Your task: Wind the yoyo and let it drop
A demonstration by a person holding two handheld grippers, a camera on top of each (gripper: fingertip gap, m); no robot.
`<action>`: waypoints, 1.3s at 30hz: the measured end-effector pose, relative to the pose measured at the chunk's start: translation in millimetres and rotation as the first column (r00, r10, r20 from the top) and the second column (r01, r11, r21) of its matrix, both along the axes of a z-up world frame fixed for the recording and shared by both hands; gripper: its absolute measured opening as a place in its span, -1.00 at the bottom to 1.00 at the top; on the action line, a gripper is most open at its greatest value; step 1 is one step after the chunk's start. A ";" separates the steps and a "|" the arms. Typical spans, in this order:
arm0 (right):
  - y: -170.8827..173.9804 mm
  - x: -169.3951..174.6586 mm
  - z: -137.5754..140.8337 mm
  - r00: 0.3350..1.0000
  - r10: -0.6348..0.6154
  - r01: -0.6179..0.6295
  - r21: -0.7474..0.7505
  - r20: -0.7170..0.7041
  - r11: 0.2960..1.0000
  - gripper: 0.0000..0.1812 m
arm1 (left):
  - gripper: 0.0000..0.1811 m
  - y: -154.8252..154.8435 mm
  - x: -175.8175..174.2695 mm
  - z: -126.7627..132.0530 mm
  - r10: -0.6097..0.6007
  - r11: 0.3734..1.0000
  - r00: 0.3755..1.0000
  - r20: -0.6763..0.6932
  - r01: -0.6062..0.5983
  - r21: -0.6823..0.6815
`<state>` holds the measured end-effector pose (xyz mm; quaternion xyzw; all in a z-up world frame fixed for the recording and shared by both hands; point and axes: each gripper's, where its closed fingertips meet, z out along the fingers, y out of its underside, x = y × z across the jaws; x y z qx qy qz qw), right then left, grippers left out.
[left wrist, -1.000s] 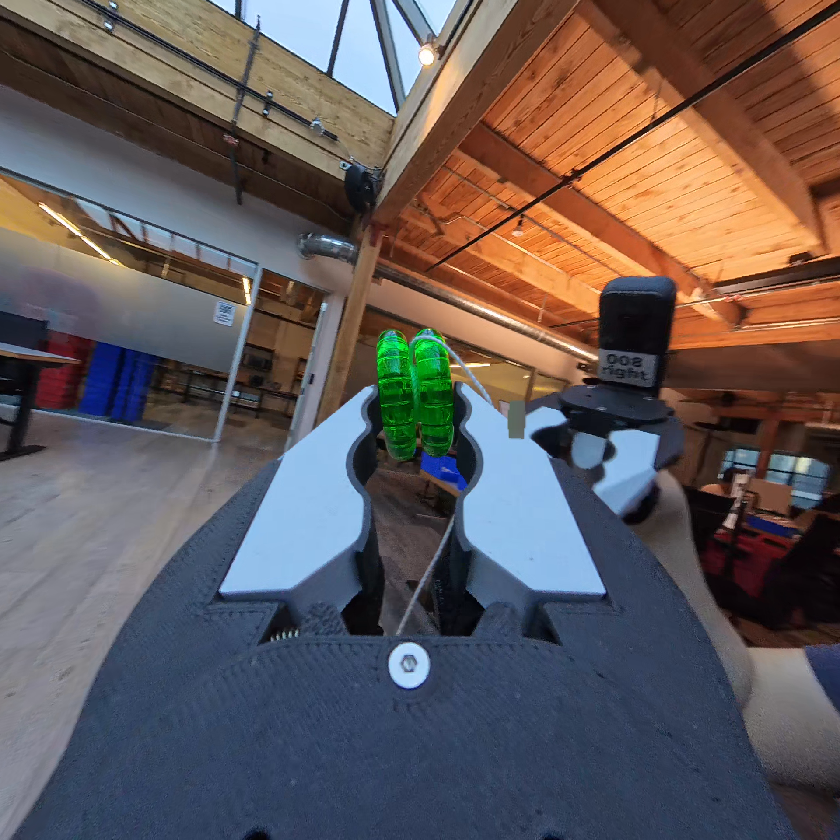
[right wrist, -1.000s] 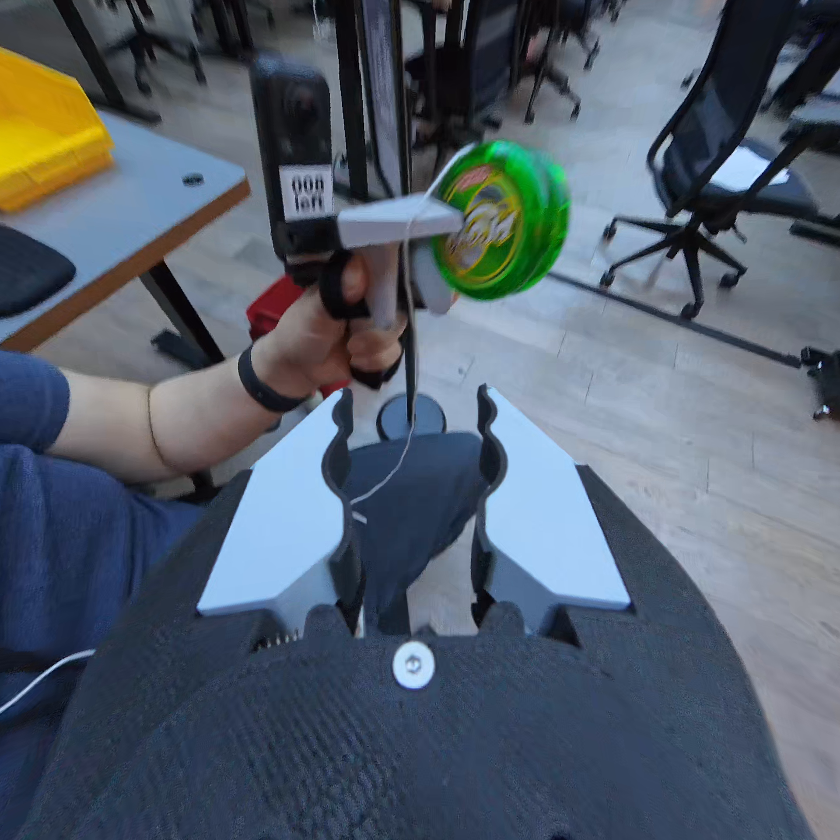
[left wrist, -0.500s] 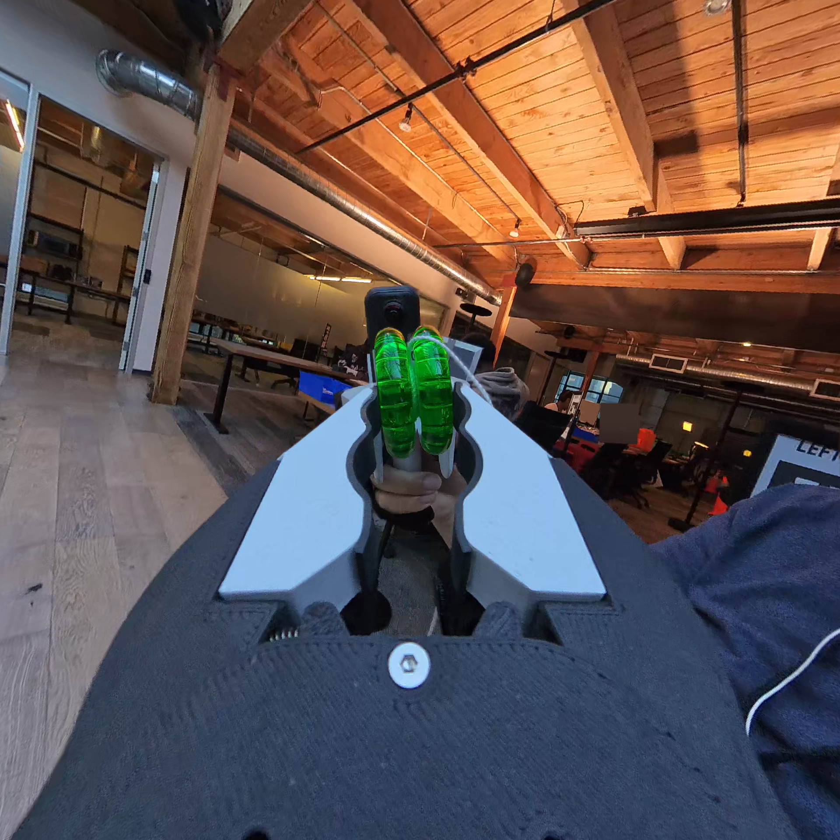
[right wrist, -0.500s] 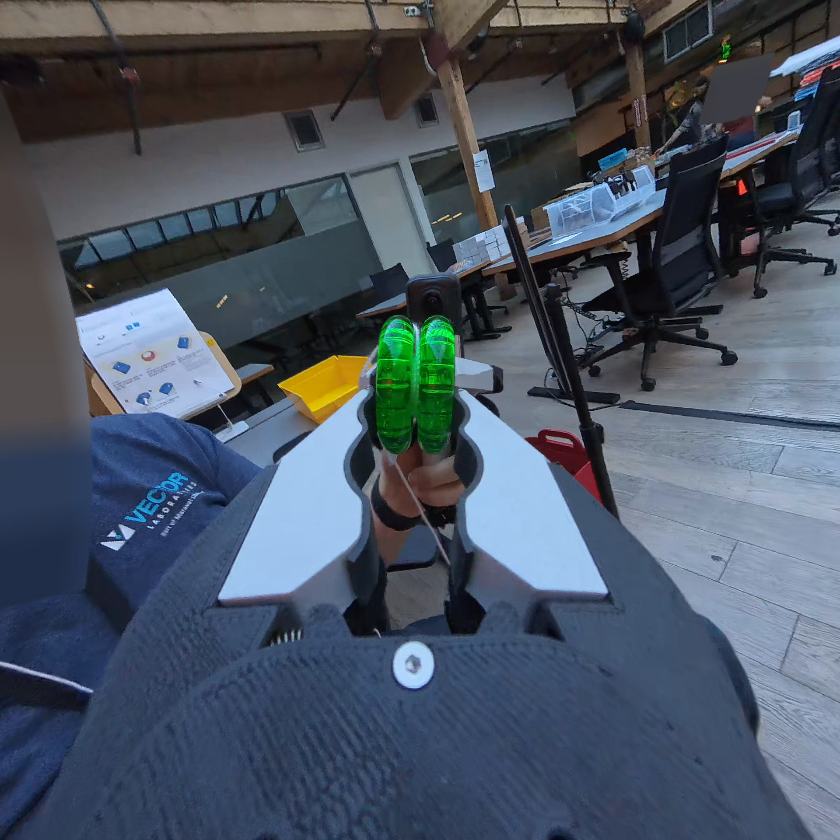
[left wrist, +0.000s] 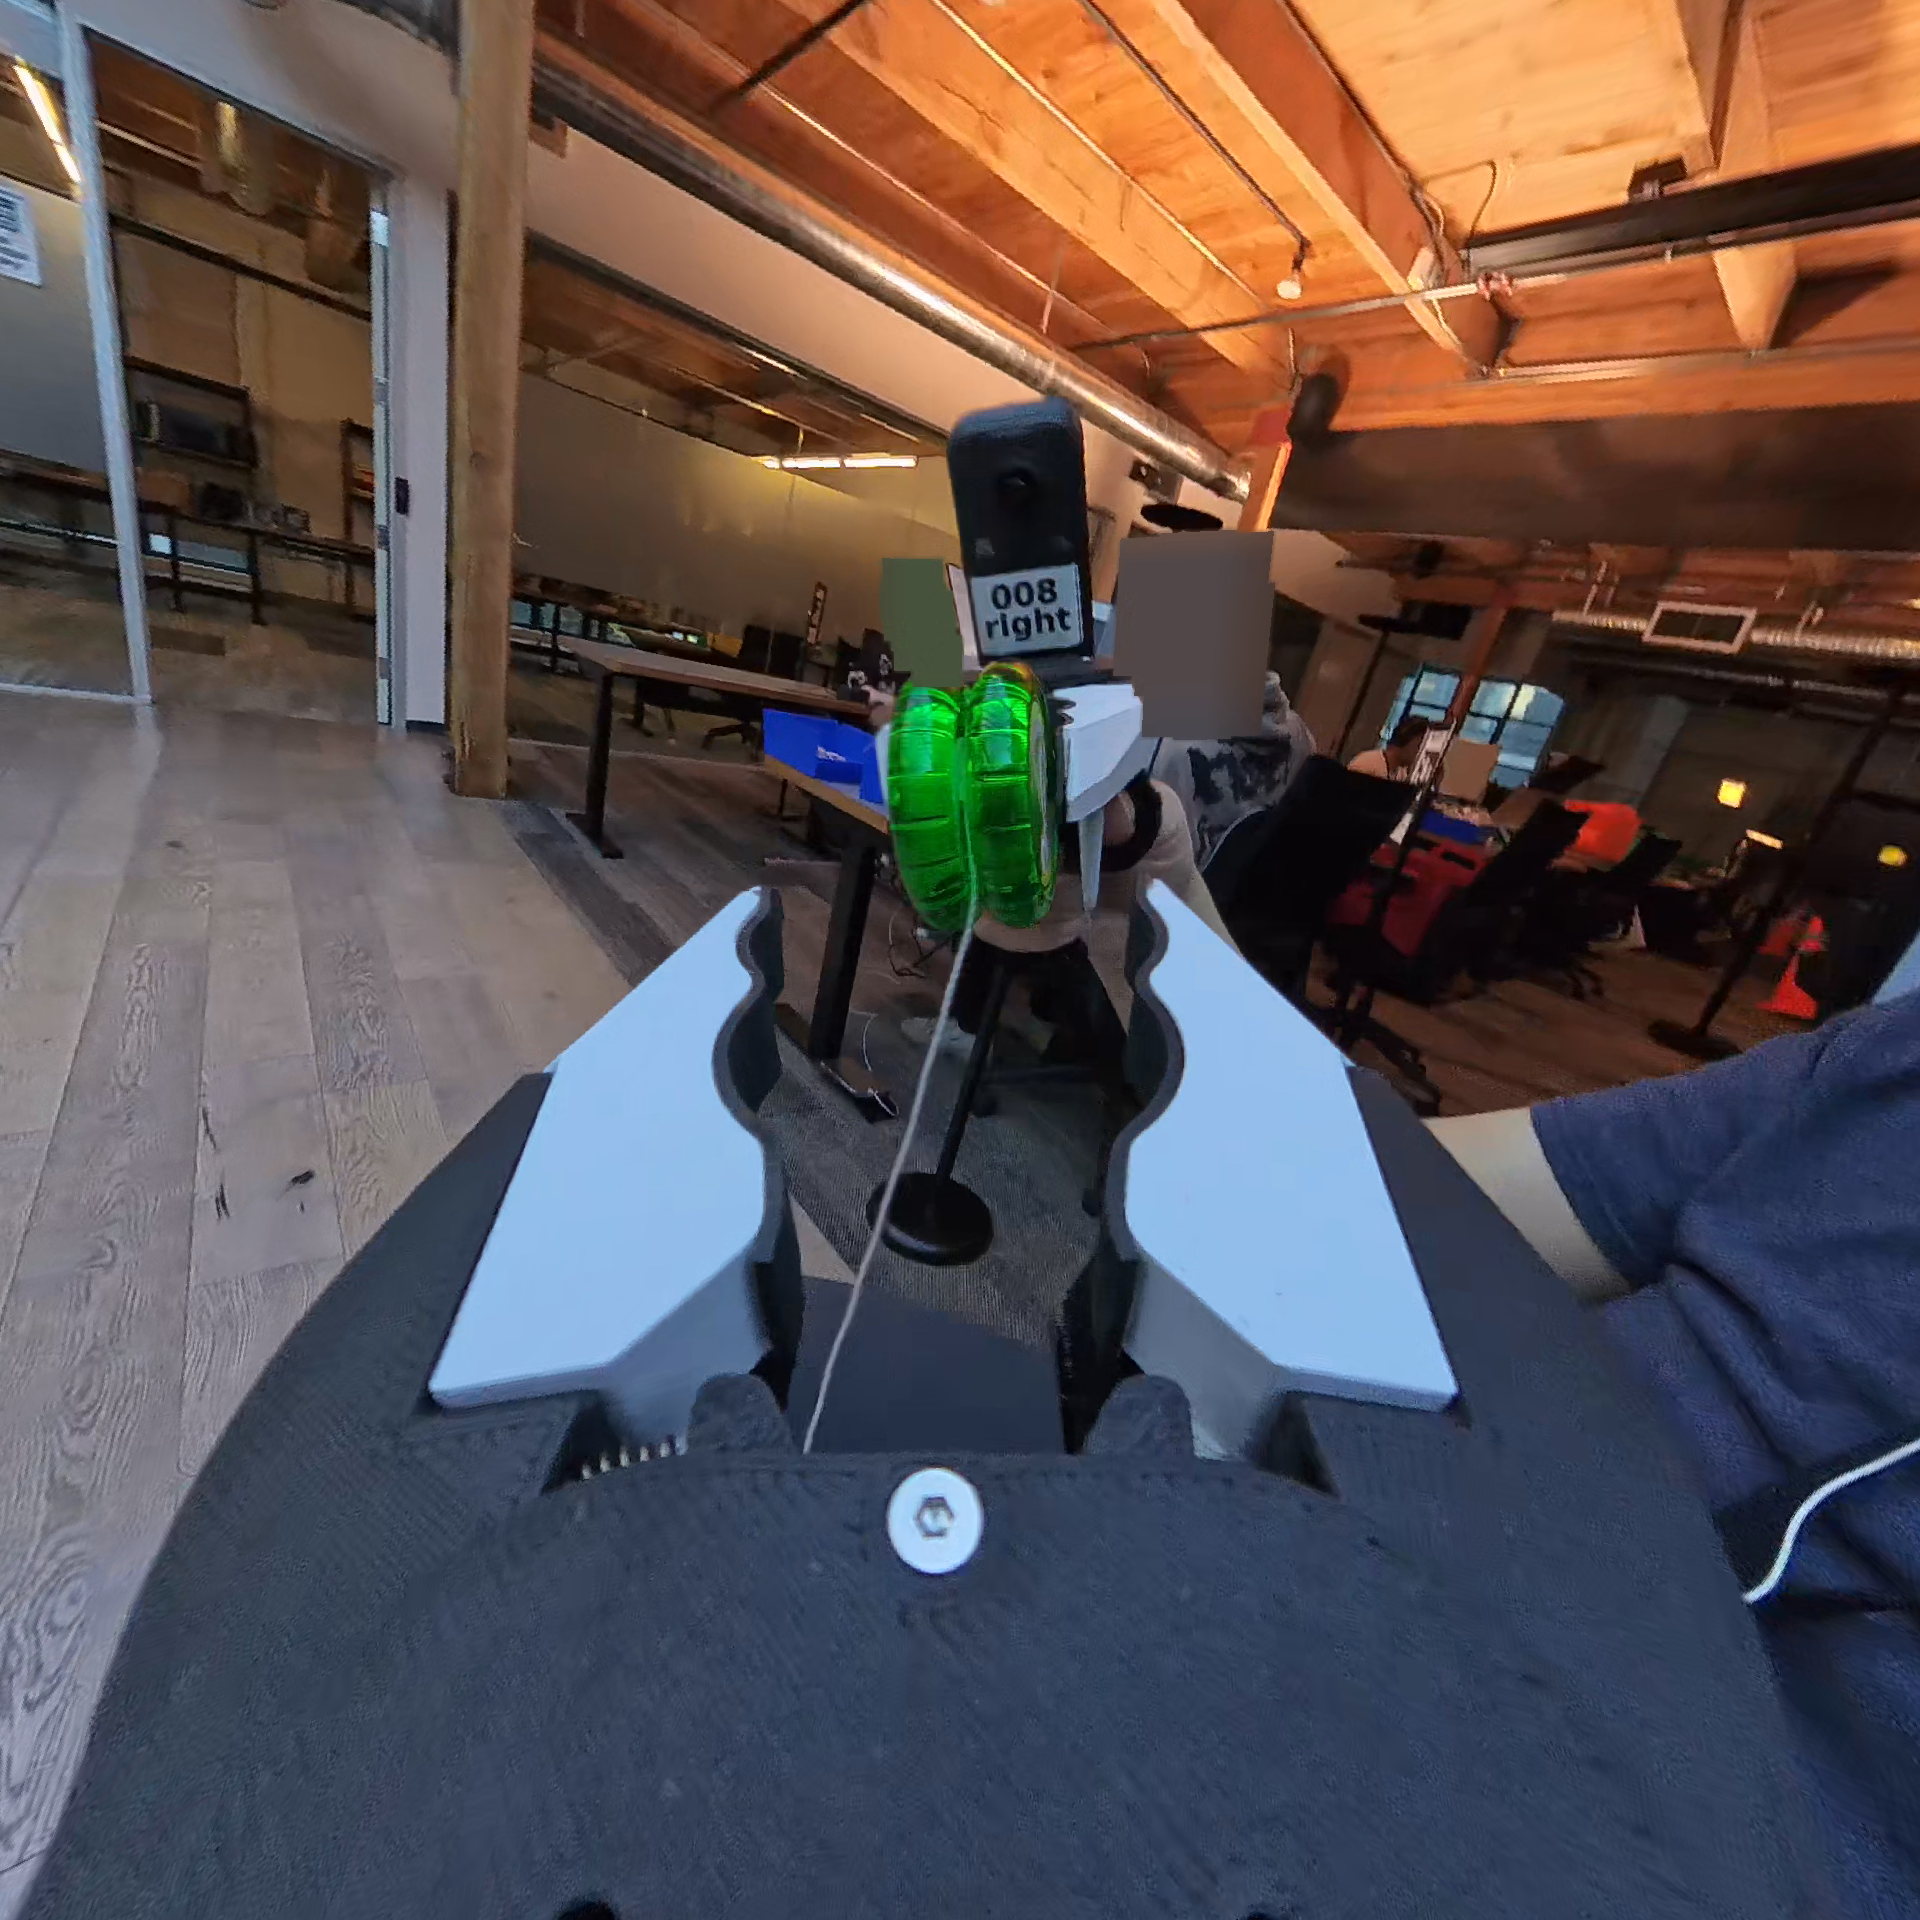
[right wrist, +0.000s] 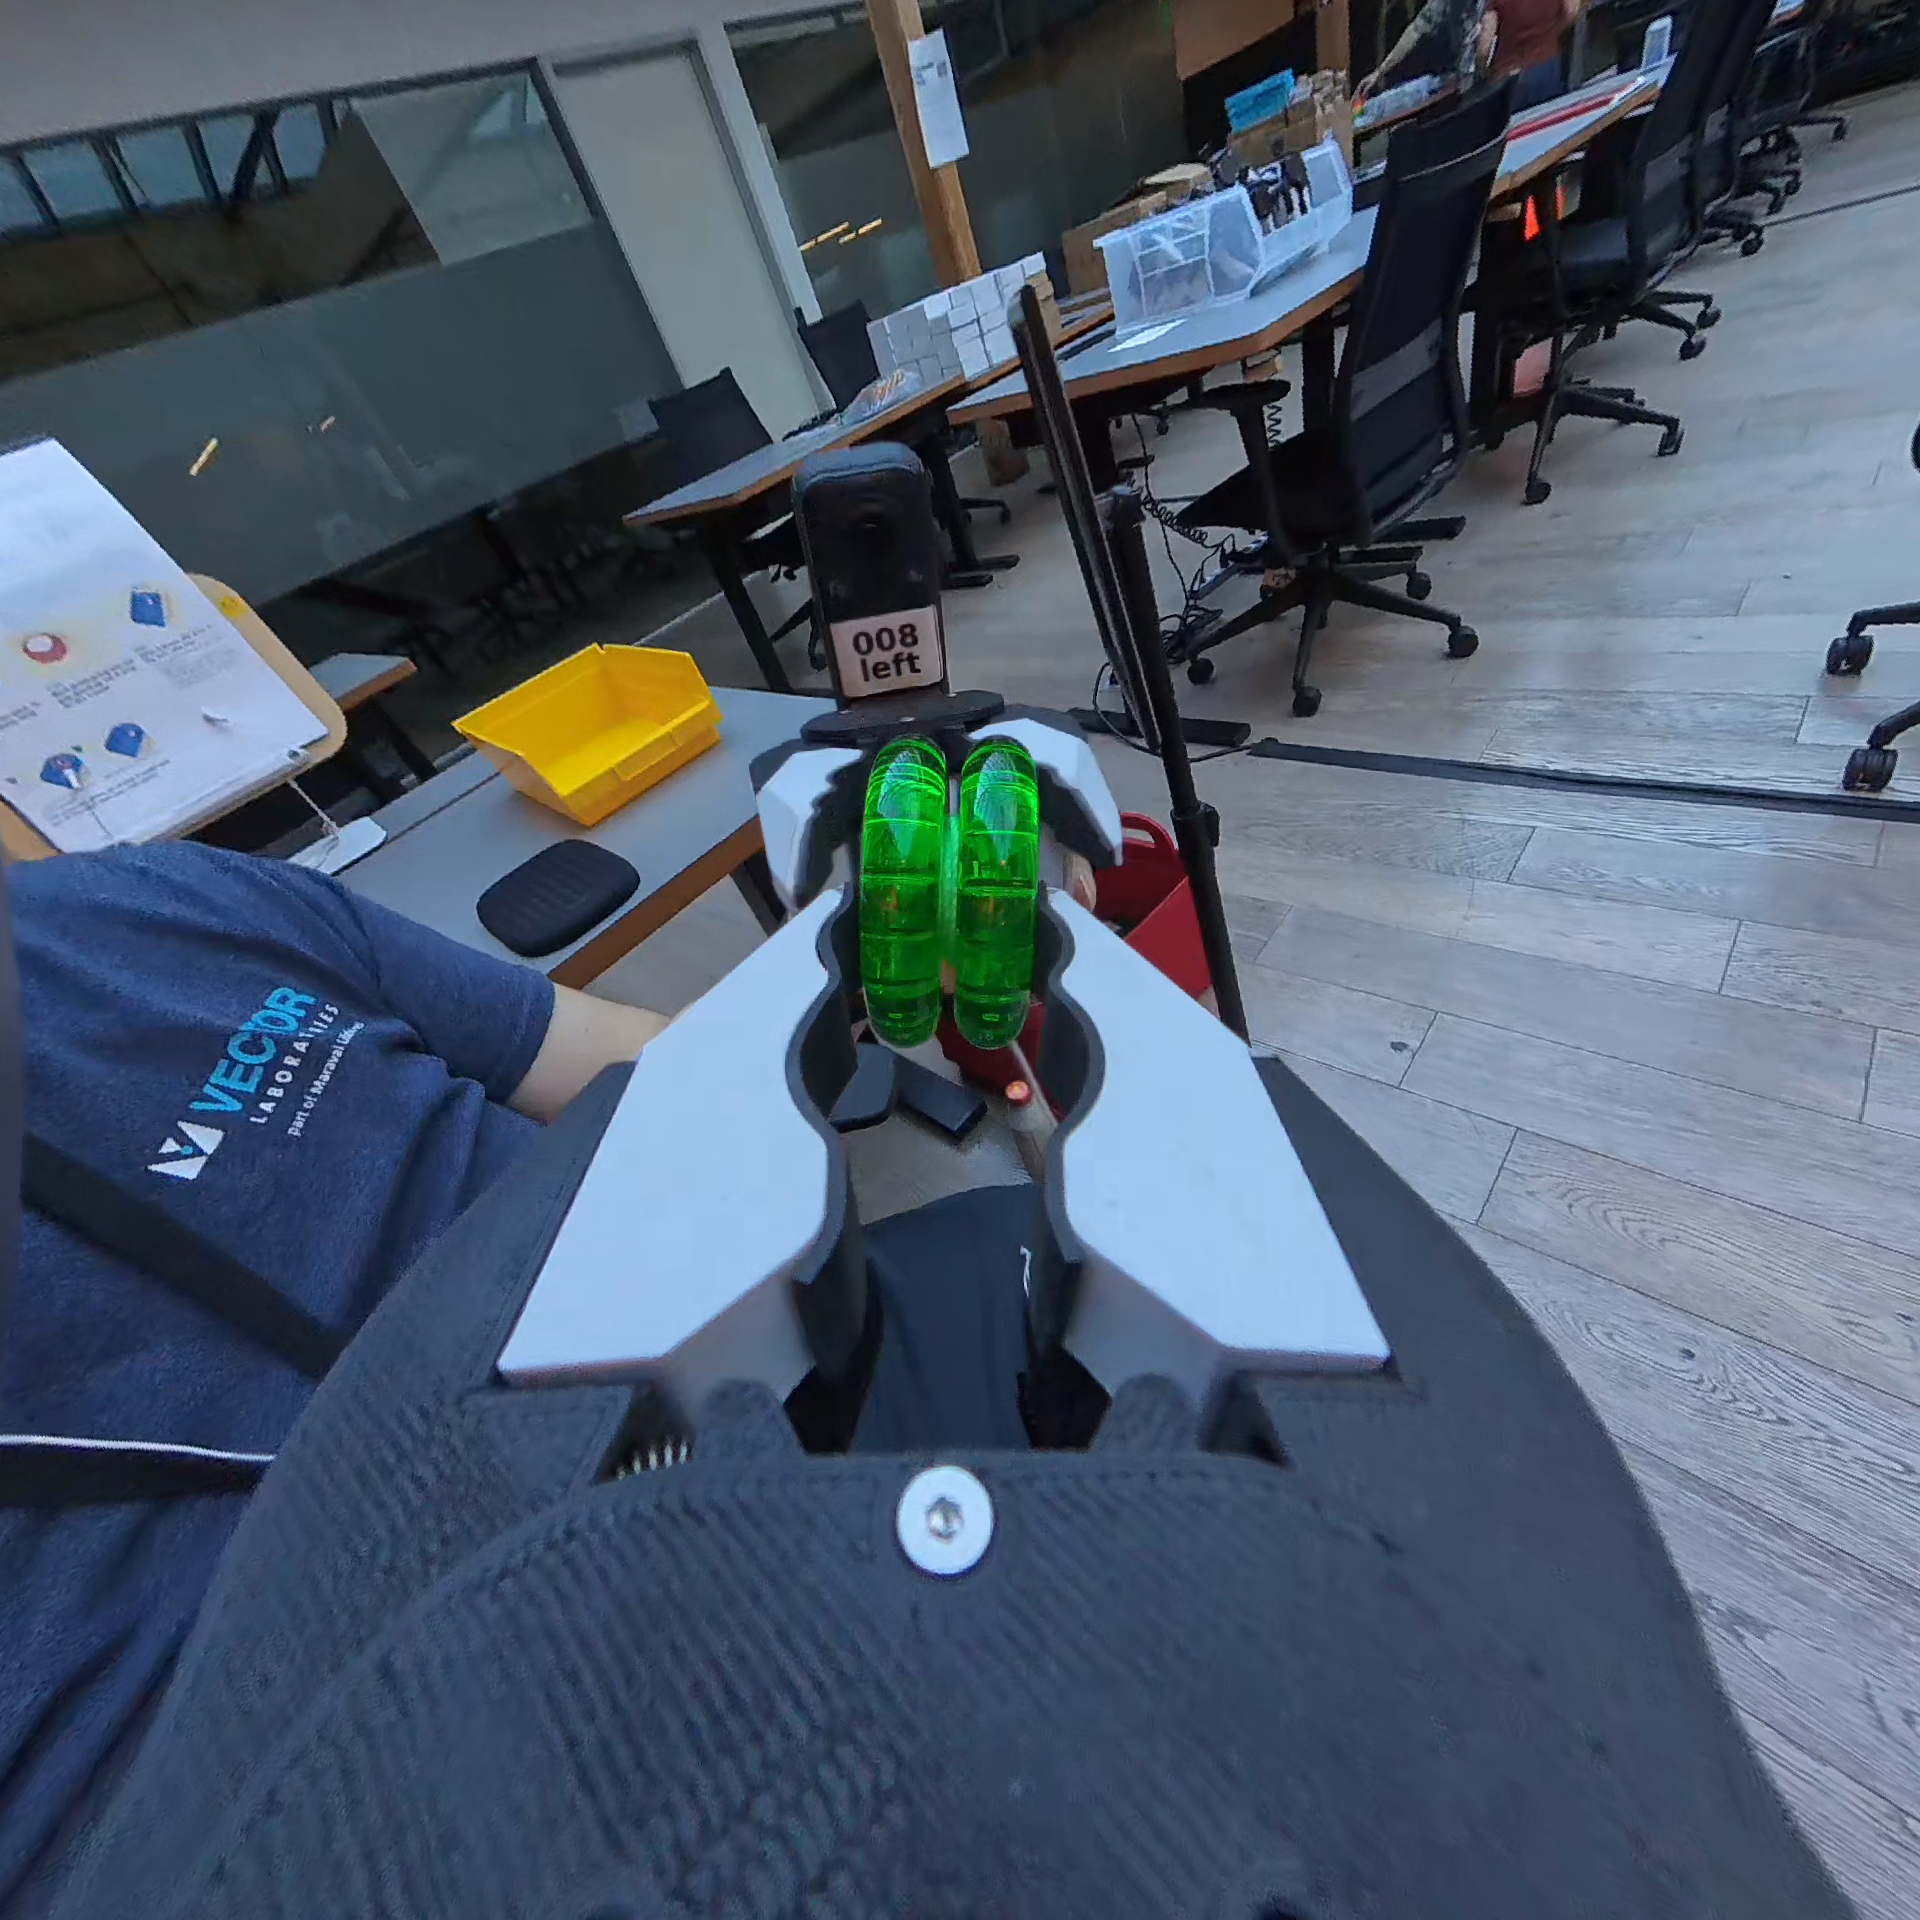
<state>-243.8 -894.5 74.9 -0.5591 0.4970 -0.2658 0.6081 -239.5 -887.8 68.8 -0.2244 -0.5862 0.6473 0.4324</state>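
Note:
A translucent green yoyo [right wrist: 948, 894] sits edge-on between the fingers of my right gripper [right wrist: 948, 912], which is shut on its two sides. In the left wrist view the yoyo [left wrist: 977, 800] hangs in the air ahead, with one right gripper finger [left wrist: 1101, 743] showing beside it. My left gripper [left wrist: 956, 899] is open and empty, its fingers spread just short of the yoyo. A white string [left wrist: 894, 1174] runs from the yoyo down to the left gripper's base. In the right wrist view the left gripper [right wrist: 940, 795] faces me, open behind the yoyo.
A grey desk [right wrist: 675, 842] with a yellow bin [right wrist: 592, 727] and a black pad [right wrist: 556, 894] stands to the left. A black stand pole [right wrist: 1122, 623] rises close behind the grippers, with its base [left wrist: 930, 1216] on the floor. Office chairs [right wrist: 1382, 395] stand at the right. The person's blue shirt [right wrist: 208, 1091] is close by. Both grippers' tips are close together, under 4 cm apart.
Half a second ago both grippers closed on the yoyo. Now the left gripper has opened and drawn back. The right gripper keeps hold of the yoyo, and the string stretches to the left gripper.

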 end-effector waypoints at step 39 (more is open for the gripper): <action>-70.9 -22.6 12.6 0.774 -0.517 0.624 -0.306 0.366 0.719 -0.36 | -0.68 -5.5 14.3 -5.9 0.120 0.989 0.982 -0.147 -0.131 -0.074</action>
